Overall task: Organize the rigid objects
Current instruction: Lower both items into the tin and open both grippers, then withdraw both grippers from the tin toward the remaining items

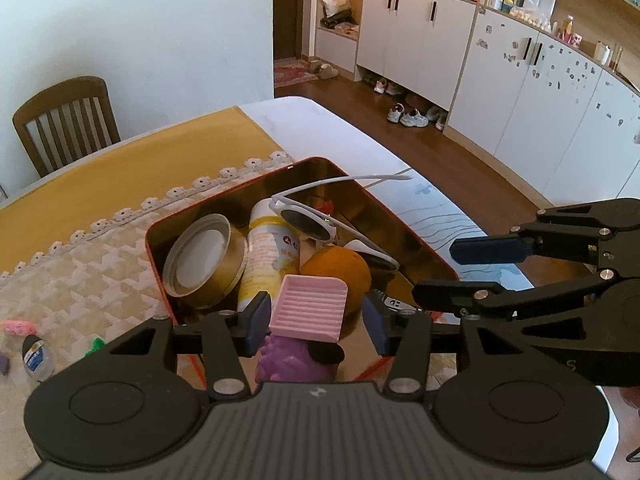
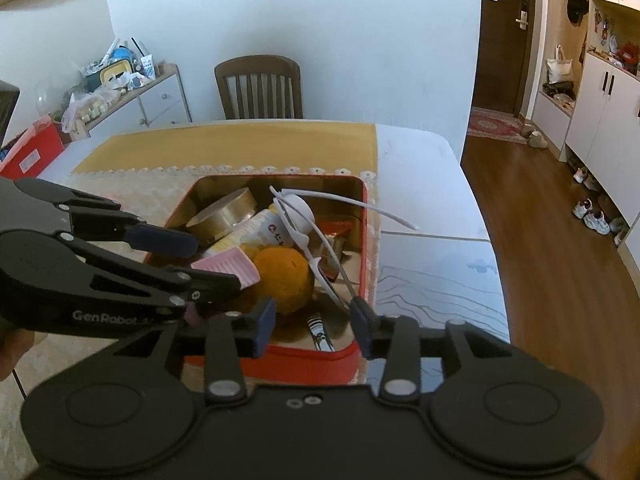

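Note:
A red tin box (image 1: 158, 258) (image 2: 312, 364) with a gold inside sits on the table. It holds a gold round lid (image 1: 204, 260), a yellow-white bottle (image 1: 266, 252), an orange ball (image 1: 340, 272) (image 2: 282, 276), white sunglasses (image 1: 308, 216) (image 2: 298, 210), a purple toy (image 1: 288, 360) and nail clippers (image 2: 320, 332). A pink ridged soap dish (image 1: 310, 306) (image 2: 232, 266) lies tilted on top. My left gripper (image 1: 316, 320) is open with its fingers either side of the dish, not touching it. My right gripper (image 2: 314, 324) is open and empty over the box's near edge.
A yellow and patterned cloth (image 1: 100, 208) covers the table. A small bottle (image 1: 36, 356), a pink item (image 1: 18, 326) and a green piece (image 1: 96, 345) lie left of the box. A wooden chair (image 2: 260, 86) stands at the far side. The table edge (image 2: 496, 280) is right of the box.

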